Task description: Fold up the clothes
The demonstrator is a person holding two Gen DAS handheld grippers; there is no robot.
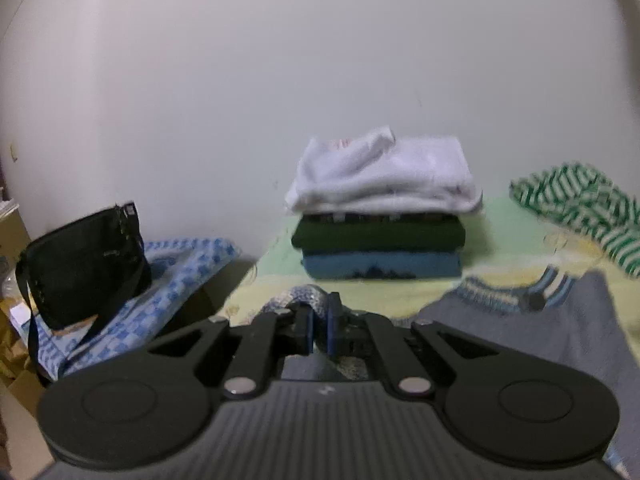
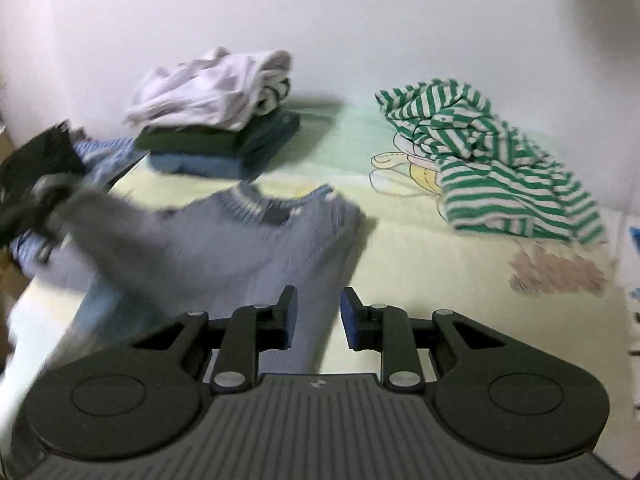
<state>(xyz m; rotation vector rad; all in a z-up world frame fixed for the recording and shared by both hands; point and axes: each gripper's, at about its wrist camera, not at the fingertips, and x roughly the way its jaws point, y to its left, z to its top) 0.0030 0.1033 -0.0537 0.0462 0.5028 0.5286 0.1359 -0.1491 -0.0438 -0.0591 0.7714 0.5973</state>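
The grey sweater lies spread on the bed, collar toward the wall. The left gripper has its jaws pressed together on a knitted sleeve cuff; the right gripper hangs over the body, jaws spread and empty. The knit looks soft, limp and stretchy, so it is best held at the cuffs, hem or shoulder seams.

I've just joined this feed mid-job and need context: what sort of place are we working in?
Probably a bedroom at home. The work surface looks like a bed with a cartoon-print sheet against a plain wall. A stack of folded clothes sits on it, and a black bag lies beside it on the left.
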